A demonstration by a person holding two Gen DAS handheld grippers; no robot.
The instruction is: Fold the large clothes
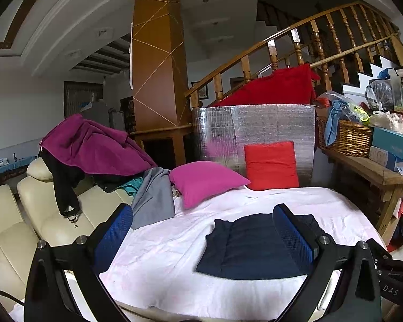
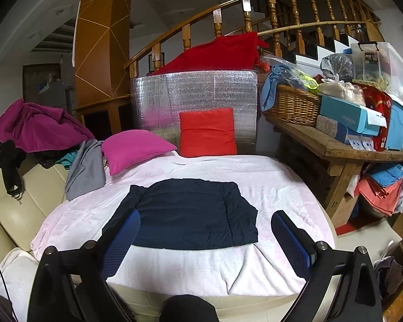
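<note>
we hold both the left gripper (image 1: 204,230) and right gripper (image 2: 205,234) released above the folded navy garment (image 2: 185,214), reading "rox" on a clear plastic storage box (image 2: 376,64).

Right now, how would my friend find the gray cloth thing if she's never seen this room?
Start at the pale pink blanket spread over the cream sofa. At its left edge, beside the magenta square pillow, a gray garment droops down from the clothes heap. It is the only gray piece there; the purple jacket lies behind it, and the folded navy garment lies flat mid-blanket.
</note>
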